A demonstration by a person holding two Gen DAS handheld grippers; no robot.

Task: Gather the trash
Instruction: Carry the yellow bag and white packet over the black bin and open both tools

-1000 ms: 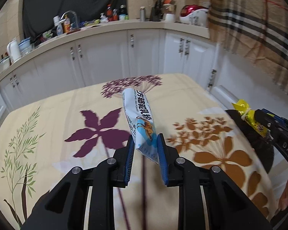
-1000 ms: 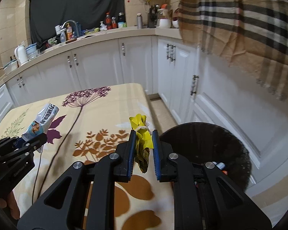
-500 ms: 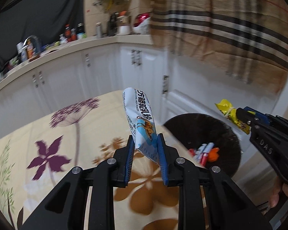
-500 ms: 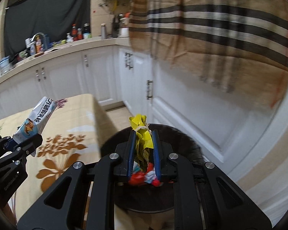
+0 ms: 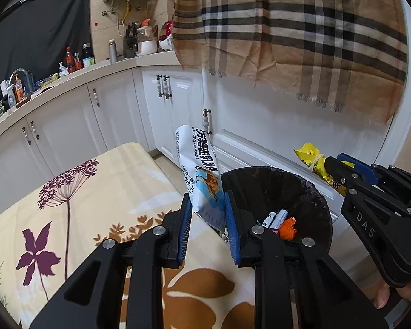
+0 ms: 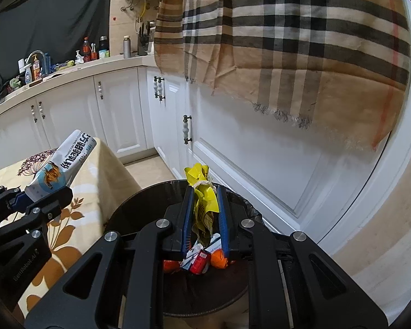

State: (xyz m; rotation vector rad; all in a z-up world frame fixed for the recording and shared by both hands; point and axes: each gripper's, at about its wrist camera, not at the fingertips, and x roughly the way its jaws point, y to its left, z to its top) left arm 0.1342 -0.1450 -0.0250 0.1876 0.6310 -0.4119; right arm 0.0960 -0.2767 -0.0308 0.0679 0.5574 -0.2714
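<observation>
My left gripper (image 5: pixel 207 205) is shut on a white and blue milk powder packet (image 5: pixel 200 167), held upright over the table's right edge, next to the black trash bin (image 5: pixel 312 189). My right gripper (image 6: pixel 204 205) is shut on a crumpled yellow wrapper (image 6: pixel 202 194) and holds it above the bin (image 6: pixel 139 205). The bin holds several wrappers, red, white and orange (image 6: pixel 202 260). The right gripper and yellow wrapper (image 5: pixel 315 161) also show at the right of the left wrist view. The left gripper and its packet (image 6: pixel 65 159) show at the left of the right wrist view.
The table has a cream floral cloth (image 5: pixel 68 192) and stands left of the bin. White cabinets (image 6: pixel 260 164) stand close behind the bin. A plaid cloth (image 6: pixel 287 41) hangs above them. The far counter (image 5: pixel 54 79) holds bottles and a sink tap.
Both grippers have swung right from over the table toward the bin. The right one now hangs over the bin's opening and the left one has come nearer the bin. Both grips are unchanged.
</observation>
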